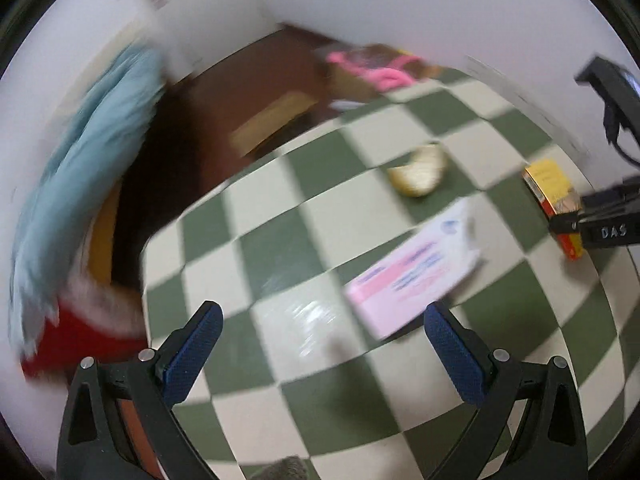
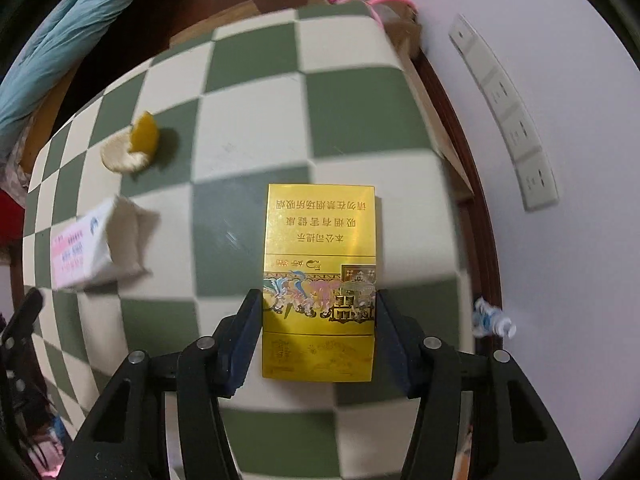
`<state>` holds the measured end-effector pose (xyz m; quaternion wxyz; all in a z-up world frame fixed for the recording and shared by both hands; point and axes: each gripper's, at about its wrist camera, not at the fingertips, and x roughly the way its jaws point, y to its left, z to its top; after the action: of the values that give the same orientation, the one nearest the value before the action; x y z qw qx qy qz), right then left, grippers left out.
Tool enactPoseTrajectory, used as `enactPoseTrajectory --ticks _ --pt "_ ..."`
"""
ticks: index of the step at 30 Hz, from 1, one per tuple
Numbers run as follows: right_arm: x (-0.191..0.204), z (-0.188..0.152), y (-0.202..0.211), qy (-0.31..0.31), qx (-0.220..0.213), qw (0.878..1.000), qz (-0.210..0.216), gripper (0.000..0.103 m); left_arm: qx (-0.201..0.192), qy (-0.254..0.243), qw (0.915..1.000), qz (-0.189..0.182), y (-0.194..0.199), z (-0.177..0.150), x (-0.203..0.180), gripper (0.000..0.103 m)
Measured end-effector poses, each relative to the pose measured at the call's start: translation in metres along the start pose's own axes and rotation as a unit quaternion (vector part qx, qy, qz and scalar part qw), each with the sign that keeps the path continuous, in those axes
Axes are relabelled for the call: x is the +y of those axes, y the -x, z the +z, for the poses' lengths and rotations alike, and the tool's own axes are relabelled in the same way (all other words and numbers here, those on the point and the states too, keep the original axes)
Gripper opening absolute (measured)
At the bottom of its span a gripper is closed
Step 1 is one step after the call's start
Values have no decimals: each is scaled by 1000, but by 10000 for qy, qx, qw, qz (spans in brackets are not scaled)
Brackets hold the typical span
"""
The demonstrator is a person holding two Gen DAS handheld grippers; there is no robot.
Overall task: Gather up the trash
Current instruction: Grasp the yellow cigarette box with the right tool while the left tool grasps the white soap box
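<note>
A yellow cigarette pack (image 2: 319, 276) sits between the jaws of my right gripper (image 2: 319, 312), which is shut on its two long sides. In the left wrist view that pack (image 1: 550, 196) appears at the right, held by the right gripper (image 1: 568, 220). A pink and white carton (image 1: 416, 276) lies on the green and cream checkered table (image 1: 280, 208), just ahead of my left gripper (image 1: 324, 332), which is open and holds nothing. A piece of yellow fruit peel (image 1: 420, 174) lies farther back. The carton (image 2: 92, 248) and the peel (image 2: 130, 148) show left of the pack in the right wrist view.
A light blue cloth (image 1: 92, 160) hangs left of the table. A cardboard box with pink cord (image 2: 372, 0) stands beyond the far edge. A white power strip (image 2: 504, 112) is fixed on the wall at right. Dark brown floor (image 1: 256, 80) lies behind the table.
</note>
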<state>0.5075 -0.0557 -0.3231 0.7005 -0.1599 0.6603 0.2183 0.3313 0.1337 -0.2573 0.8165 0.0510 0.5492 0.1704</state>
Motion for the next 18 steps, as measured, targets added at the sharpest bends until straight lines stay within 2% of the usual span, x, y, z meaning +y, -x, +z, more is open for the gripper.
enactPoseTrajectory --ticks 2,4,8,9,10,11,12,14,16,18 --pt "-10 -7 0 -24 52 10000 -31 58 111 -583 9982 -119 -9 12 -20 103" --pt "-17 -10 -2 -59 71 10000 -33 58 286 -1142 9929 -154 -23 22 -39 103" --pt "-20 -17 -1 -82 107 9999 -4 58 621 -1647 9842 -217 -47 30 -57 102" --pt "-19 -16 -1 -73 111 9999 1 58 634 -1692 9833 -228 -51 31 -59 98" --pt "-19 -16 -1 -60 108 9999 1 58 632 -1729 9825 -268 -53 31 -59 84" --pt "-17 -18 -1 -39 105 9999 7 58 683 -1738 9819 -307 -55 31 -60 73" --pt "-15 -19 -1 -21 103 9999 18 58 751 -1715 9818 -332 -57 32 -61 57" --pt "-13 -22 -2 2 99 9999 52 58 721 -1558 9843 -399 -52 32 -59 54" --pt "-10 -24 -2 30 103 9999 120 58 883 -1192 9879 -458 -52 30 -54 53" --pt "-4 -30 -1 96 132 9996 224 58 1233 -330 9906 -495 -53 27 -36 53"
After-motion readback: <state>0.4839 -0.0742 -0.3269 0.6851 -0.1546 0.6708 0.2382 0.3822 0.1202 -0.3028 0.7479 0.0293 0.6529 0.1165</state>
